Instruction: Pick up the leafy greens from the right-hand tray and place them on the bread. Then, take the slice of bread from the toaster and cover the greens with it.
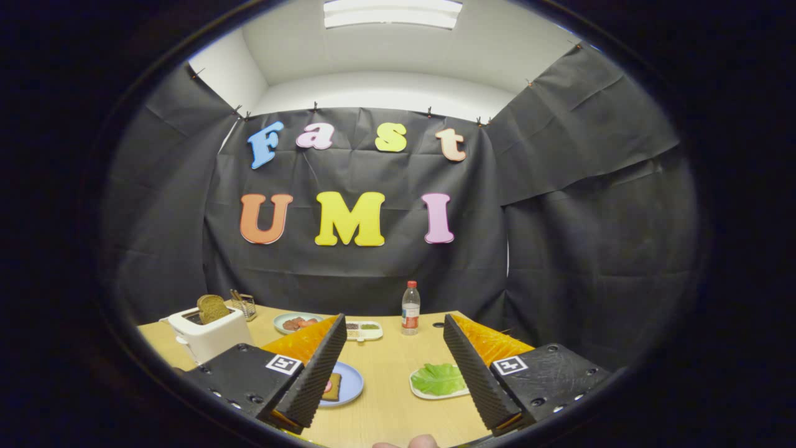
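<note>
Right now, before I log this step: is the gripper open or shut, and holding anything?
Gripper: open, fingers spread wide above the table, holding nothing; leafy greens lie untouched on their tray.

The table (385,404) is a light tan wood grain. On it, the leafy greens (438,378) are bright green and lie on a white tray (420,391). Left of the tray, a pale blue plate (351,382) carries a brown bread (332,386) slice. Behind the plate, the toaster (208,336) is white, with a dark brown slice of bread (212,308) in it. Behind the tray, a clear bottle (410,309) has a red cap and a red-and-white label. The gripper (395,348) stands spread wide, nothing between its fingers; each finger's inner face is ribbed and its body bears a black-and-white square marker.
</note>
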### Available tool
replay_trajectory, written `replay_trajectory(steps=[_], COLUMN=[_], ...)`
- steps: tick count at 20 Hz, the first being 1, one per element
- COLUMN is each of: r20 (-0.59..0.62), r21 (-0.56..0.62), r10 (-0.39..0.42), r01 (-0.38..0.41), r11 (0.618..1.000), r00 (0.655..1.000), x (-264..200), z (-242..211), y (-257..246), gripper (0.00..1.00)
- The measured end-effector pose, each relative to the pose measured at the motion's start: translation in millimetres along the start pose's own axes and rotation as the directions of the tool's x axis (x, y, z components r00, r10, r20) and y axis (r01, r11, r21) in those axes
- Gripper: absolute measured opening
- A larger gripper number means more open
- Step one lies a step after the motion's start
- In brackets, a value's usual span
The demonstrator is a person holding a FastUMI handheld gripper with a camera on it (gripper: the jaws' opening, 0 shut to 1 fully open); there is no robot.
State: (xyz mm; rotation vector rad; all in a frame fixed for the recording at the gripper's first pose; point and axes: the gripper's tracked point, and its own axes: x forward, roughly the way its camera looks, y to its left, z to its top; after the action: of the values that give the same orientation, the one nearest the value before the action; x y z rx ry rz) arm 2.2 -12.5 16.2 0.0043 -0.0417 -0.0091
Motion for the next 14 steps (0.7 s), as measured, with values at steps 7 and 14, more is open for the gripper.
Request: replay_trajectory(steps=[7, 14], r20=[-0.009, -0.041], r21=[-0.027, -0.032], r10=[0.022, 0.005], r01=[-0.022, -0.006], r11=[0.999, 0.999], r00=[1.0, 0.999], x=[8, 31], z=[-3, -10], y=[-4, -53], gripper=[0.95, 0.95])
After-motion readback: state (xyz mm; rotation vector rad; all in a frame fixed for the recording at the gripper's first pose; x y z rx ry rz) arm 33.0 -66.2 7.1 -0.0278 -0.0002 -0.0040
